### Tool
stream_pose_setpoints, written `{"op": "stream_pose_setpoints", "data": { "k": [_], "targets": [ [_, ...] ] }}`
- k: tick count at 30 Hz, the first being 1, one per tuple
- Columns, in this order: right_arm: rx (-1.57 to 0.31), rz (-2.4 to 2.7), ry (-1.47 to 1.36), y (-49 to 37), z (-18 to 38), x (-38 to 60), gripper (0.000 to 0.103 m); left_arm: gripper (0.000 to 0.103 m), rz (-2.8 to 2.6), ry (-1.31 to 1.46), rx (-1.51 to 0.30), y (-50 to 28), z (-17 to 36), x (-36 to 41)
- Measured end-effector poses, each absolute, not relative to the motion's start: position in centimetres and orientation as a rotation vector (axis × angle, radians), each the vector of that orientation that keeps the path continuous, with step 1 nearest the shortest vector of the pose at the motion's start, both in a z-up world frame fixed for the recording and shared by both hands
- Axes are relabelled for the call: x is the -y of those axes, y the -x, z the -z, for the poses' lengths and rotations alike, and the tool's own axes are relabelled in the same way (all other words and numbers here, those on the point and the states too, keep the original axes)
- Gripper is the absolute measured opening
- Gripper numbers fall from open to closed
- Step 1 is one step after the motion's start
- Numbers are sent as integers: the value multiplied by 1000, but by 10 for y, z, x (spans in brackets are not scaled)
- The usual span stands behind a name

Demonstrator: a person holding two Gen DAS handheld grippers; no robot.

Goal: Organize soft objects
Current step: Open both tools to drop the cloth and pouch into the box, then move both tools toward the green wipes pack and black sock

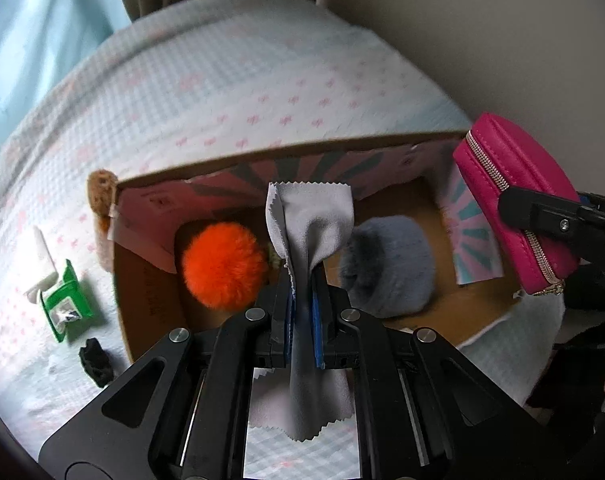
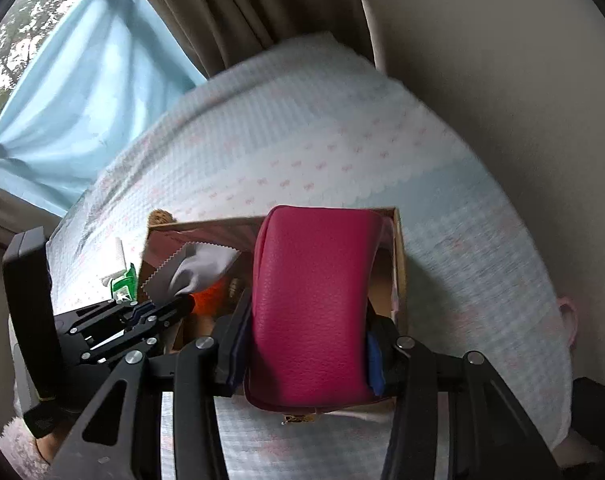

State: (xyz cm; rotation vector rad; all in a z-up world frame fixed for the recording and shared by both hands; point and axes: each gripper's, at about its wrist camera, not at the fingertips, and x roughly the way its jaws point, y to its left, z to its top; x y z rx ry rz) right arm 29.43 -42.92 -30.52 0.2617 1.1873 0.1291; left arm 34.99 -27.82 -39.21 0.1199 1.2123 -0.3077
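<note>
The left hand-held gripper [image 1: 302, 292] pinches a grey pinked-edge microfibre cloth [image 1: 314, 216] above the open cardboard box [image 1: 150, 292] on the bed. The right hand-held gripper [image 2: 308, 344] clamps a magenta leather zip pouch [image 2: 314, 304] over the box's right end. Inside lie an orange fluffy pompom [image 1: 222, 264] at left and a grey furry ball [image 1: 390, 264] at right. Farther left on the checked bedspread [image 1: 242, 92] sits a green packet [image 1: 64, 300].

Matt grey cloth [image 1: 310, 220], grained pink leather pouch [image 2: 310, 304]; fluffy orange pompom [image 1: 222, 266]
</note>
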Motion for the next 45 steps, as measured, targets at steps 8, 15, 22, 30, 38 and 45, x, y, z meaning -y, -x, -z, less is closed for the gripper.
{"op": "stream_pose_setpoints", "data": {
  "k": [8, 15, 22, 30, 38, 45],
  "targets": [
    [-1280, -102, -368, -324, 338, 437, 58, 87, 310, -191, -1264, -363, 407, 293],
    [-1230, -82, -401, -321, 333, 444, 94, 103, 325, -208, -1254, -359, 405, 294],
    [-1208, -85, -341, -315, 322, 438, 94, 103, 333, -180, -1247, -349, 387, 290],
    [-1153, -89, -325, -294, 291, 430, 94, 103, 334, -165, -1191, -327, 349, 279],
    [-1072, -73, -268, -257, 229, 409, 94, 103, 324, -160, -1104, -290, 289, 256],
    [-962, -30, -171, -209, 165, 372, 94, 103, 311, -128, -978, -233, 216, 212]
  ]
}}
